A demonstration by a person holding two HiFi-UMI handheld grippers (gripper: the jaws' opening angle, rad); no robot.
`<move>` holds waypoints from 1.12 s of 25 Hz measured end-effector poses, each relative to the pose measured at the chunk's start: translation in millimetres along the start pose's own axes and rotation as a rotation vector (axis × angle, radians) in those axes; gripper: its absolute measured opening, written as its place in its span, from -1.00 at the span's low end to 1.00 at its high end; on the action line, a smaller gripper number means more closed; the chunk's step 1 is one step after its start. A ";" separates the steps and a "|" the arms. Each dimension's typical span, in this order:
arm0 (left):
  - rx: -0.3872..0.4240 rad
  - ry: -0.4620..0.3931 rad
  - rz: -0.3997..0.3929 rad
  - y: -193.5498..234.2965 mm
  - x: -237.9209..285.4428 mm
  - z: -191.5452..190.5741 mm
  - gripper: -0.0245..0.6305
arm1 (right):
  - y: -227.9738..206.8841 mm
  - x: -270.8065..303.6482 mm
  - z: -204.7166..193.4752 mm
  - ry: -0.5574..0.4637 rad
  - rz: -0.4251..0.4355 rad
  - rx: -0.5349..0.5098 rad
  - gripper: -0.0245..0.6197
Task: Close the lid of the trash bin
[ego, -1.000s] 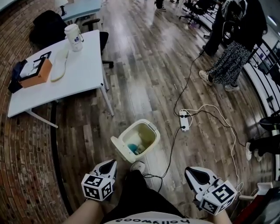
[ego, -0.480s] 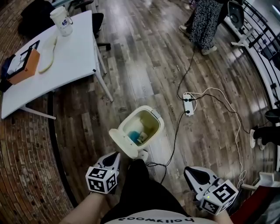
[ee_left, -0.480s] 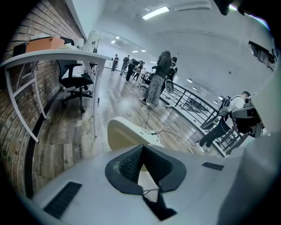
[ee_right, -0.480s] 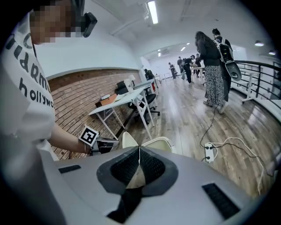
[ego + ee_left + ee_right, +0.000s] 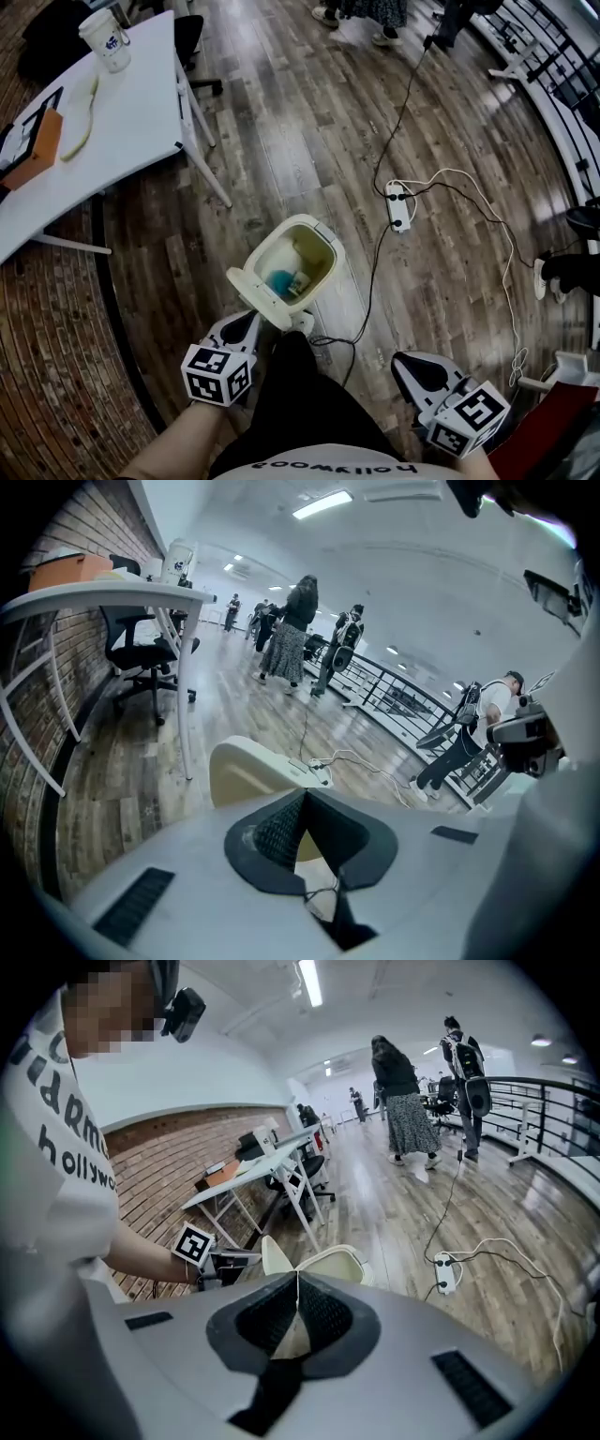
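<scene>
I worry that a hard shove from my left gripper (image 5: 244, 323) against the lid (image 5: 253, 294) could tip or slide the bin (image 5: 330, 255), which stands free on the floor just ahead of me. Both jaw pairs, the right gripper (image 5: 405, 362) too, are pressed together and empty. The cream lid hangs open; inside is something blue, perhaps rubbish.
</scene>
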State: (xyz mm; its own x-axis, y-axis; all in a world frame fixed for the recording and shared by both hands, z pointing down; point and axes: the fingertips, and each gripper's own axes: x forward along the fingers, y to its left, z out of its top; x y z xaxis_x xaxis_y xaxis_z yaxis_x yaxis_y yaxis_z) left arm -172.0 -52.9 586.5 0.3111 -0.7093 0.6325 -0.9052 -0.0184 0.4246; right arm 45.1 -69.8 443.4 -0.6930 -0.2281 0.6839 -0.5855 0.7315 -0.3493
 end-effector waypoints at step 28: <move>0.172 0.123 -0.125 -29.9 132.0 51.7 -0.90 | -66.7 7.4 -16.8 -0.020 -0.096 0.246 -0.90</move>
State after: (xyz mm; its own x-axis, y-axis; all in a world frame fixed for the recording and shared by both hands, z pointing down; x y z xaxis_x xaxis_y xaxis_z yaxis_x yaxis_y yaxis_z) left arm -118.9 -182.5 623.7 0.4471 -0.6032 0.6605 -0.8902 -0.2280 0.3943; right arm 86.1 -109.5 482.6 -0.6356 -0.3034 0.7099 -0.7322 0.5283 -0.4298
